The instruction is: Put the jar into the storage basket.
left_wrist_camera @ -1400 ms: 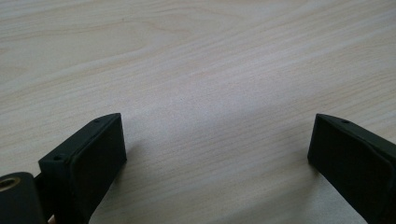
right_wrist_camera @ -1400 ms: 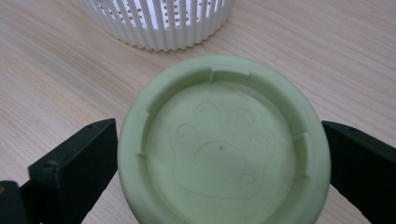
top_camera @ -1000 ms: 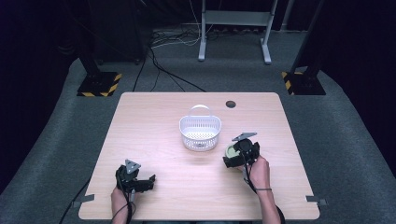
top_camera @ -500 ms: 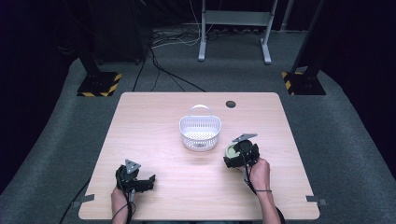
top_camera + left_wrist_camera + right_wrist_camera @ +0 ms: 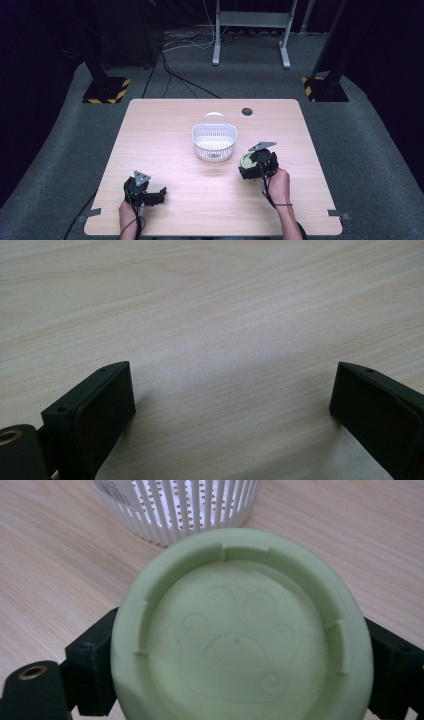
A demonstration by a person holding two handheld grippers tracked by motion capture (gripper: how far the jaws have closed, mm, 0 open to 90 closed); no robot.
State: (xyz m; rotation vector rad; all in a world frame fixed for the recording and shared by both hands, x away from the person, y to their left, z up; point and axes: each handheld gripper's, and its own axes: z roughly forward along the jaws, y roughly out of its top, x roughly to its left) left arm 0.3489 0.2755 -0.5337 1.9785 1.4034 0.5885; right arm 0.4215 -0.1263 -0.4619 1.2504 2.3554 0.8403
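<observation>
Our left gripper (image 5: 159, 193) sits near the table's (image 5: 165, 130) front edge, jaws wide, nothing between them. Just right of the white basket (image 5: 214, 142), our right gripper (image 5: 246, 167) is clamped on a pale green cup (image 5: 240, 640), bottom facing its camera.

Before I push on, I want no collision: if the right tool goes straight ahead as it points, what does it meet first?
Most likely the white basket: it stands just beyond the green cup clamped in the right tool. The gap between them is hard to judge.
</observation>
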